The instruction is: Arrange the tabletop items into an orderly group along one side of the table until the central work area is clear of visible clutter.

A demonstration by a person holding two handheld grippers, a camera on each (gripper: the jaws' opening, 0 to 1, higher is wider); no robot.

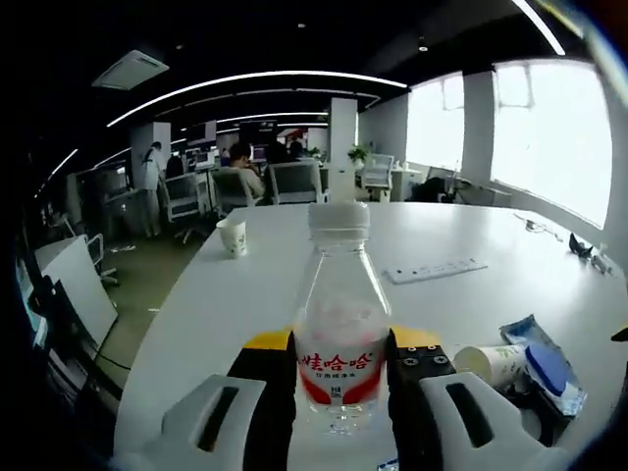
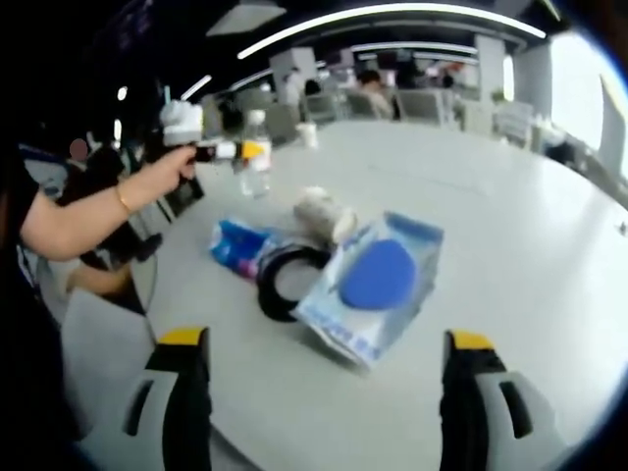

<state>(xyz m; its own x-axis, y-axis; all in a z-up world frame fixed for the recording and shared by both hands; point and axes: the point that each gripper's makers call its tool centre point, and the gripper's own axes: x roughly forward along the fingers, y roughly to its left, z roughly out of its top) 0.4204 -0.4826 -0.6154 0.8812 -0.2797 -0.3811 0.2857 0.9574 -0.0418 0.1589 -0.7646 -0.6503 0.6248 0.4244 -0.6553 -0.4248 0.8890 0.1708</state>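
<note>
Left gripper (image 1: 340, 392): fingers pinched a clear water bottle (image 1: 340, 324), upright, white cap on, at the near edge of the white surface (image 1: 294, 255). Right gripper (image 2: 324, 392): fingers spread wide, empty, before a blue-and-clear packet (image 2: 378, 285) lying just beside a tipped paper cup (image 2: 324, 213) and a black ring (image 2: 285, 280).

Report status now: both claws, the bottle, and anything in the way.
Left claw shut on water bottle. Right claw open, empty. Blue pouch, black ring, tipped paper cup cluttered ahead.
</note>
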